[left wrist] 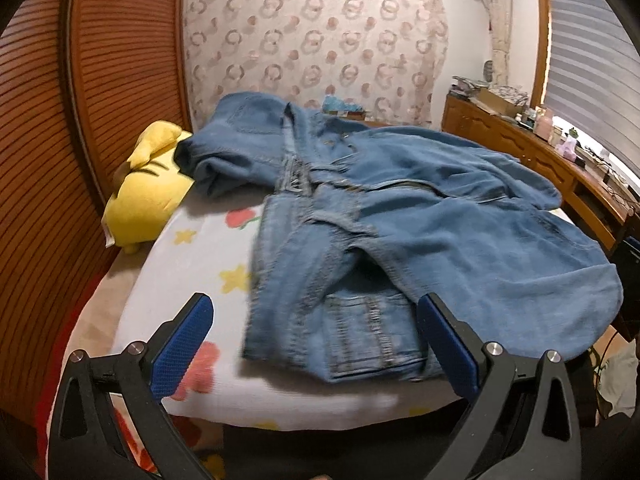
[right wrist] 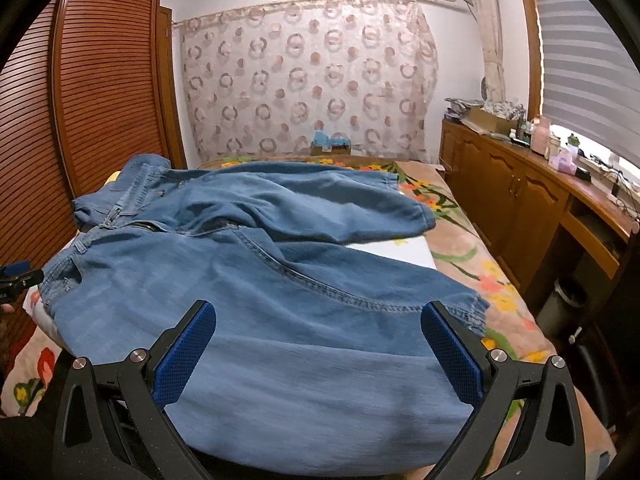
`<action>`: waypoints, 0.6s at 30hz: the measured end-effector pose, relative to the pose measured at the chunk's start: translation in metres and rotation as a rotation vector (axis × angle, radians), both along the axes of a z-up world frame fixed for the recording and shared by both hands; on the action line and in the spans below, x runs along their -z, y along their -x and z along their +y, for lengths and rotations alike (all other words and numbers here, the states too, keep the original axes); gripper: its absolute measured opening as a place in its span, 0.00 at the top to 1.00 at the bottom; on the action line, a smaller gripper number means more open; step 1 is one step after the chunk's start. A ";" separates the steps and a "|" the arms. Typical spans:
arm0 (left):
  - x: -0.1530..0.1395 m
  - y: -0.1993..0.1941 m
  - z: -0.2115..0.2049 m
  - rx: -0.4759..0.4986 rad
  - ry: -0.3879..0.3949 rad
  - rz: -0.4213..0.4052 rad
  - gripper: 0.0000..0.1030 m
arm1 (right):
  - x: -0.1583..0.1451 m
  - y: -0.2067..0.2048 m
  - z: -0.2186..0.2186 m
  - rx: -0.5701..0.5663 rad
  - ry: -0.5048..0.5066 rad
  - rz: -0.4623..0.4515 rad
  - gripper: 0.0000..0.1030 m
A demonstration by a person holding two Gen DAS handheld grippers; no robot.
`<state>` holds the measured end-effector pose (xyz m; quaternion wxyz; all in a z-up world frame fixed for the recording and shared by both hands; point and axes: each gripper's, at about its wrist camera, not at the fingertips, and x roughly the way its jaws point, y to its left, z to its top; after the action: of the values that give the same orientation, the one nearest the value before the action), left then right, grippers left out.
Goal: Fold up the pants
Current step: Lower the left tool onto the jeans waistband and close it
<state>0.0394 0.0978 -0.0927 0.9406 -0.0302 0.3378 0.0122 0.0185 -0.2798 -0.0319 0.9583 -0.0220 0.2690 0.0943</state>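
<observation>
Blue denim pants [left wrist: 420, 216] lie spread and rumpled across the bed, waistband and open zipper [right wrist: 116, 216] toward the left, both legs running off to the right. My left gripper [left wrist: 316, 320] stands open just in front of the waistband's near corner with its pocket, nothing between the blue pads [left wrist: 180, 348]. My right gripper [right wrist: 320, 324] hovers open over the near leg [right wrist: 304, 344], whose frayed hem [right wrist: 476, 308] lies just right of it. The far leg [right wrist: 320, 200] lies behind. The left gripper's tip [right wrist: 18, 274] shows at the right wrist view's left edge.
A yellow plush toy [left wrist: 148, 192] sits at the bed's left side beside a slatted wooden wardrobe [left wrist: 112, 80]. The floral bedcover [right wrist: 472, 248] and a white star-print sheet [left wrist: 200, 248] lie under the pants. A cluttered wooden dresser [right wrist: 520, 184] runs along the right. A small box [right wrist: 330, 144] rests by the curtain.
</observation>
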 end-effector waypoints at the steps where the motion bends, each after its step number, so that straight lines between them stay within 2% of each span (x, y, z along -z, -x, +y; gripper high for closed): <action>1: 0.002 0.000 0.004 -0.007 0.001 0.005 0.07 | 0.001 0.000 -0.001 0.001 0.000 0.003 0.01; 2: 0.004 -0.001 0.007 -0.009 0.003 0.010 0.10 | 0.002 -0.001 -0.001 0.004 0.001 0.006 0.02; 4: 0.008 -0.001 0.011 -0.009 0.015 0.024 0.20 | 0.004 -0.001 -0.001 0.007 0.000 0.017 0.02; 10: 0.028 -0.001 0.026 -0.016 0.052 0.068 0.37 | 0.003 -0.002 -0.002 0.023 0.007 0.048 0.02; 15: 0.037 -0.001 0.030 -0.003 0.090 0.082 0.41 | -0.001 -0.004 -0.007 0.043 -0.001 0.060 0.02; 18: 0.036 -0.003 0.027 0.017 0.091 0.076 0.48 | -0.002 -0.004 -0.007 0.051 -0.003 0.066 0.02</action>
<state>0.0420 0.1251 -0.1291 0.9249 -0.0696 0.3738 -0.0101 0.0224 -0.2868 -0.0301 0.9509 -0.0107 0.3009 0.0708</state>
